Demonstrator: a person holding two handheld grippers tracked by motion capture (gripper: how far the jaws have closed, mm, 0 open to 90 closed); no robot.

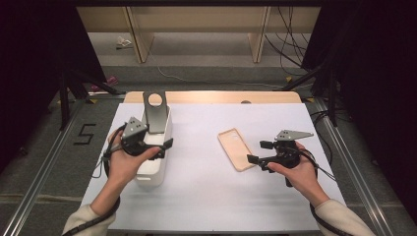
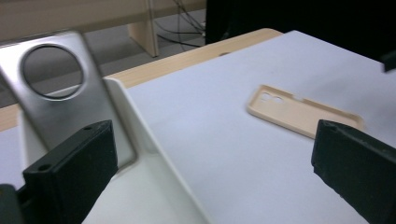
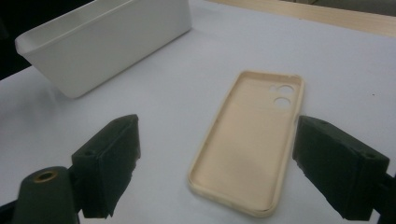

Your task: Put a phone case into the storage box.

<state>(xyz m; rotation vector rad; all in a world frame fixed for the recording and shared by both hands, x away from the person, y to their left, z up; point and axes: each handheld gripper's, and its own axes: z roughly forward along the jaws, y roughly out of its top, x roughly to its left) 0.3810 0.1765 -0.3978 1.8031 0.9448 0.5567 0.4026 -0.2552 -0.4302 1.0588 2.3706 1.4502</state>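
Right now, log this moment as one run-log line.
left tongs: open, over white bin | grey metal plate: leaning in bin | right tongs: open, at beige phone case | case: flat on table

one beige phone case (image 1: 237, 149), one grey phone case (image 1: 155, 111) (upright), one white bin (image 1: 153, 172)

Beige phone case (image 1: 236, 148), plain. White bin (image 1: 156, 156), plain. Grey brushed-metal plate (image 1: 155, 111) with round hole. Table (image 1: 211, 196) white on top, light wood strip at far edge. Black jaws on both grippers, grey top plates.
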